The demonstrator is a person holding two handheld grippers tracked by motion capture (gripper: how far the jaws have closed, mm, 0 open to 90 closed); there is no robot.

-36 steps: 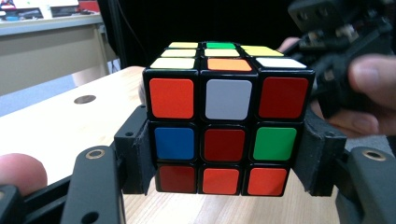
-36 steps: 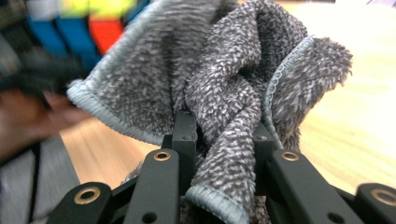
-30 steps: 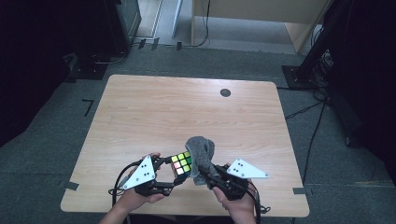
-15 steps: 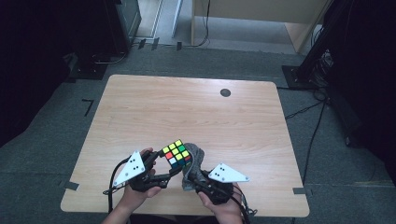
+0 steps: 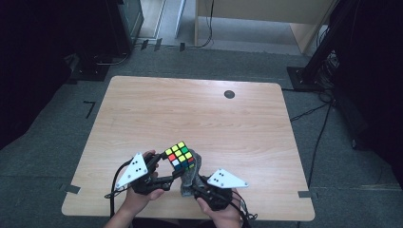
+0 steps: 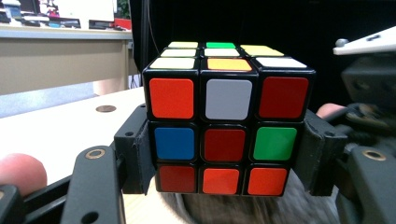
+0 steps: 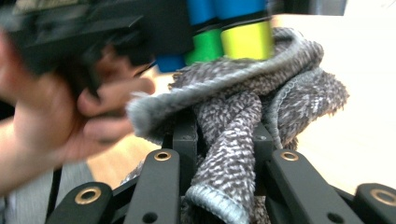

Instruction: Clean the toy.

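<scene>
Wooden tabletop (image 5: 199, 109), near edge: left gripper (image 6: 224, 154) fingers pinch a scrambled cube (image 6: 226, 116) by its sides. Right gripper (image 7: 224, 140) fingers clamp a bunched grey cloth (image 7: 243, 107), just beneath the cube.

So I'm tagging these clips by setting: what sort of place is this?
Likely a lab or office workroom: a bare light wooden table stands on grey carpet, black equipment stands with trailing cables flank it, and a long beige desk with monitors sits behind.

No readable text, labels, brands, numbers or signs on anything in view.
</scene>
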